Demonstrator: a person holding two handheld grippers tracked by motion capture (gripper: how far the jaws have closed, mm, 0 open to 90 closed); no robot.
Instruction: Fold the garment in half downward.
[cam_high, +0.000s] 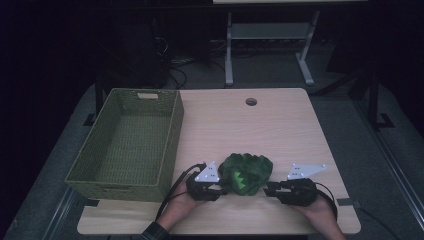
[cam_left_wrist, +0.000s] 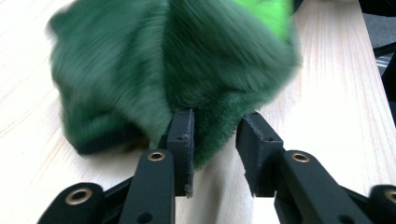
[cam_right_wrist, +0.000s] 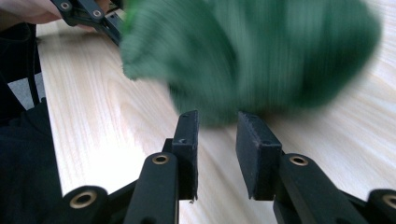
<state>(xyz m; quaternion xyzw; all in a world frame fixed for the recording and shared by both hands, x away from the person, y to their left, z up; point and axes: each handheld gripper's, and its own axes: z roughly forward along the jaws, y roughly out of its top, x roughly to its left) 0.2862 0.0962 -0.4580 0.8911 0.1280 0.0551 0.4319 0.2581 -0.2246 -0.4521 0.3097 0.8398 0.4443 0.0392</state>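
- The left gripper (cam_left_wrist: 215, 135) has its jaws parted, with a fold of the green plush garment (cam_high: 246, 172) lying between them; the fabric brushes the left-hand pad, while the other pad stands clear, so nothing is pinched.
- The right gripper (cam_right_wrist: 217, 133) also has its jaws spread; the garment's edge sits just beyond the tips, apart from both pads.
- Judging by this, the step in hand looks like letting go of the garment on the tabletop (cam_high: 280, 120), or taking a fresh hold. Either way, draw each gripper straight back along its own jaws so the pile does not snag on a pad and drag the heap.
- For a new grip, push the jaws deeper over a thick fold before closing; a shallow bite on fluffy pile is likely to slip.
- The garment lies bunched in a rounded heap near the front edge of the tabletop, between the two grippers. It is dark green and fuzzy, with a bright lime-green patch showing in its folds.
- A green woven basket (cam_high: 131, 142) stands at the left side of the tabletop, near the garment but apart from it.
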